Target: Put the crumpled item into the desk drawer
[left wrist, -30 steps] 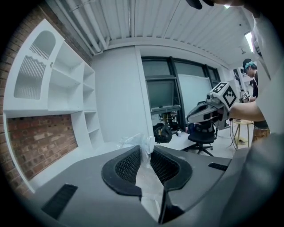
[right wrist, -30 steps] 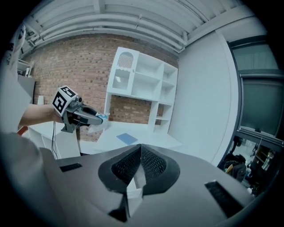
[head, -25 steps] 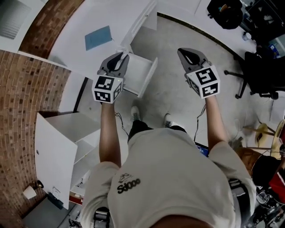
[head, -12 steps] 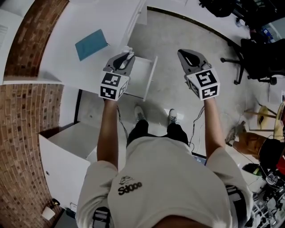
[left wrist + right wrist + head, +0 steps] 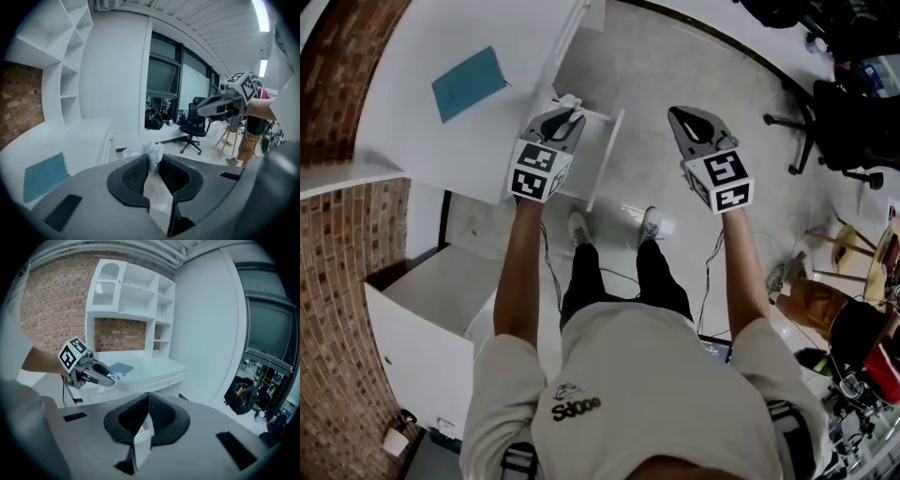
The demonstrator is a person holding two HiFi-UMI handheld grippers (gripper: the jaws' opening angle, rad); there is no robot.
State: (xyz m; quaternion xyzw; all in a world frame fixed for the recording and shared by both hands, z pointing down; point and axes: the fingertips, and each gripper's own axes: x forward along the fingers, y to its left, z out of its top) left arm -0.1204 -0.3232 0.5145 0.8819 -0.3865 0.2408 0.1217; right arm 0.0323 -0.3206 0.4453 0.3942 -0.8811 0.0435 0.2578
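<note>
The left gripper (image 5: 565, 112) has its jaws closed narrow on the crumpled paper (image 5: 149, 152), a white wad that sticks out past the pads. Seen from above, the paper hangs over the open drawer (image 5: 600, 155), at the end nearest the desk's front edge. The right gripper (image 5: 681, 118) is held beside it, over the grey floor (image 5: 675, 66). Its jaws are pressed together with nothing between them.

The desk (image 5: 412, 141) is white and carries a blue sheet (image 5: 469, 82), well back from the front edge. A brick wall (image 5: 342, 281) runs along the left, with a white shelf unit (image 5: 136, 301) standing against it above the desk. A low white cabinet (image 5: 422, 319) stands at the person's left. A black office chair (image 5: 830, 122) stands well apart on the right, and dark windows (image 5: 161, 89) close the far side of the room.
</note>
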